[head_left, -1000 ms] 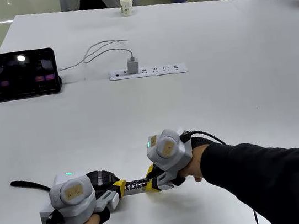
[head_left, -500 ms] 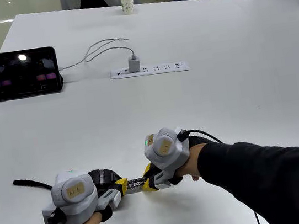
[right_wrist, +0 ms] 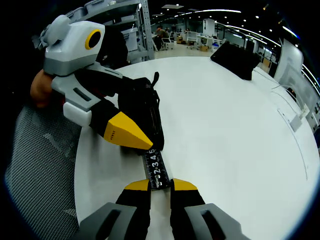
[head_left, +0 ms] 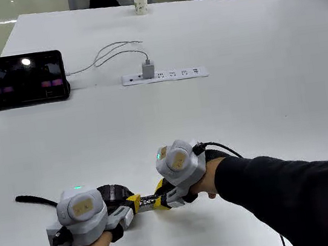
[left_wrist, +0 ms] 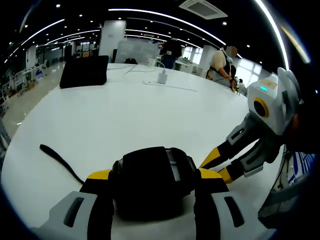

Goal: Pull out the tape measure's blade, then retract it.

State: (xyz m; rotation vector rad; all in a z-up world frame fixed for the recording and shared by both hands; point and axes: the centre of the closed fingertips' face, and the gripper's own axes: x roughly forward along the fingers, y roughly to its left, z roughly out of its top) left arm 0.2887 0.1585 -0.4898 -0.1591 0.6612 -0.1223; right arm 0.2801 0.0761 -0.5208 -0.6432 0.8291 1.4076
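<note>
The black tape measure case point(left_wrist: 152, 182) lies on the white table, and my left gripper point(left_wrist: 152, 175) is shut on it, one yellow-tipped jaw on each side. Its black wrist strap point(left_wrist: 59, 159) trails off to the left. A short piece of blade point(right_wrist: 156, 167), printed with the numbers 2 to 5, sticks out of the case point(right_wrist: 145, 110). My right gripper point(right_wrist: 160, 186) is shut on the end of the blade. In the head view the left gripper point(head_left: 122, 201) and right gripper point(head_left: 158, 198) are close together near the table's front edge, with the blade point(head_left: 146, 203) between them.
A dark tablet point(head_left: 23, 80) stands at the far left. A white power strip point(head_left: 165, 75) with a charger and cable lies in the middle of the table point(head_left: 259, 103). A paper cup point(head_left: 141, 2) stands at the far edge.
My right gripper has moved a little left toward the case, still holding the blade's end, and the exposed blade is shorter. The left gripper holds the case in place.
</note>
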